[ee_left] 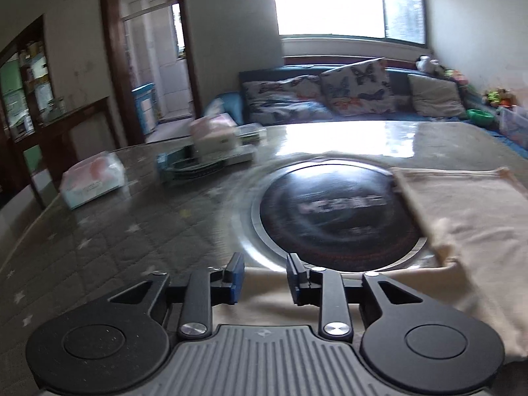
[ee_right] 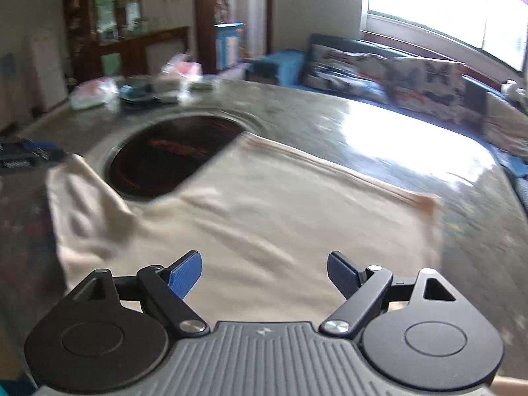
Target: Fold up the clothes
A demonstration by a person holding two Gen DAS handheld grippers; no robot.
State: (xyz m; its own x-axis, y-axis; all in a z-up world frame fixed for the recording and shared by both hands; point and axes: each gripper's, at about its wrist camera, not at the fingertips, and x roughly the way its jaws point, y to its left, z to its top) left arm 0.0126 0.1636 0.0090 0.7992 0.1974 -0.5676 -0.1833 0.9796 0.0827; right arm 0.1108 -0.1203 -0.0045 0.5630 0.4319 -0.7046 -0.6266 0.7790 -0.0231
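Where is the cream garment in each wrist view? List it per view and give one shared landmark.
Left wrist: cream garment fills the right side and runs under the left gripper.
Right wrist: it spreads across the centre, beyond the right gripper.
Shared landmark: the dark round inset in the table.

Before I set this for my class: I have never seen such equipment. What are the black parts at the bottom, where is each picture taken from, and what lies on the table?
Each picture comes from a camera mounted on a hand-held gripper, looking along its two blue-padded fingers. A person holds one in each hand. The left gripper has a narrow gap; the right gripper is wide open. Neither holds anything. A beige garment lies spread on the table, partly covering a dark round inset. Tissue packs sit at the far side.
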